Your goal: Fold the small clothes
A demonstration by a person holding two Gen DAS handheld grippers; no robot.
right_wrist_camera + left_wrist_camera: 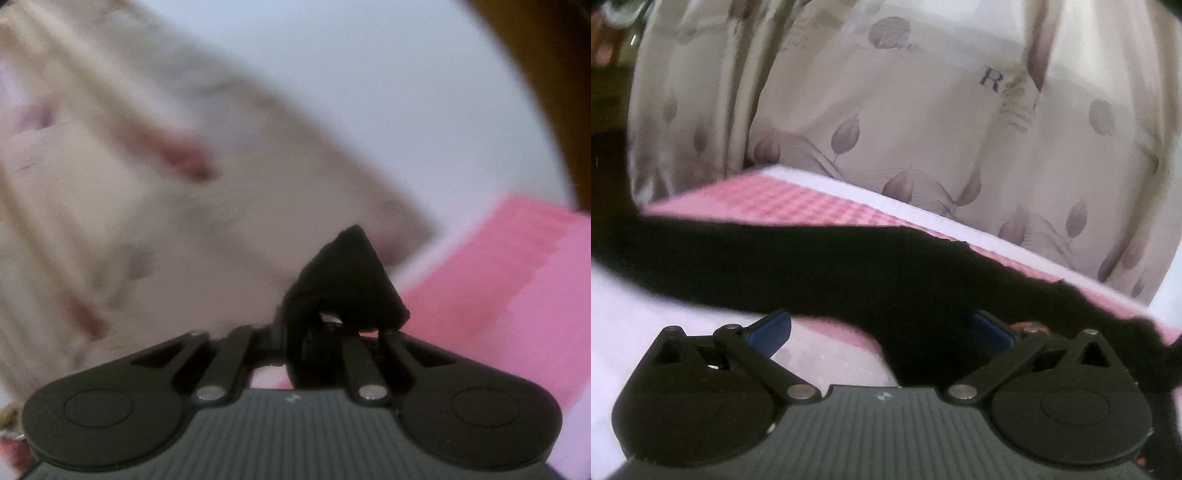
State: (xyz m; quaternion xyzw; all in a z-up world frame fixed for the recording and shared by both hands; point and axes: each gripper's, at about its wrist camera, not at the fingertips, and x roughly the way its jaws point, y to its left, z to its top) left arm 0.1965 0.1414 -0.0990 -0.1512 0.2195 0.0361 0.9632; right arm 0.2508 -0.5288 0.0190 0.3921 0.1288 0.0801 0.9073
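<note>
Black garment (pixel 827 266) stretched across pink checked cloth (pixel 768 199), near edge draped between spread blue pads of left gripper (pixel 881 328), not pinched. Corner bunched in right gripper (pixel 325 328), pinched tight, lifted, likely to carry fold over. Leaf-print curtain (pixel 923 129) far behind.

Soft, dim light; right wrist view heavily motion-blurred, edges bowed.
</note>
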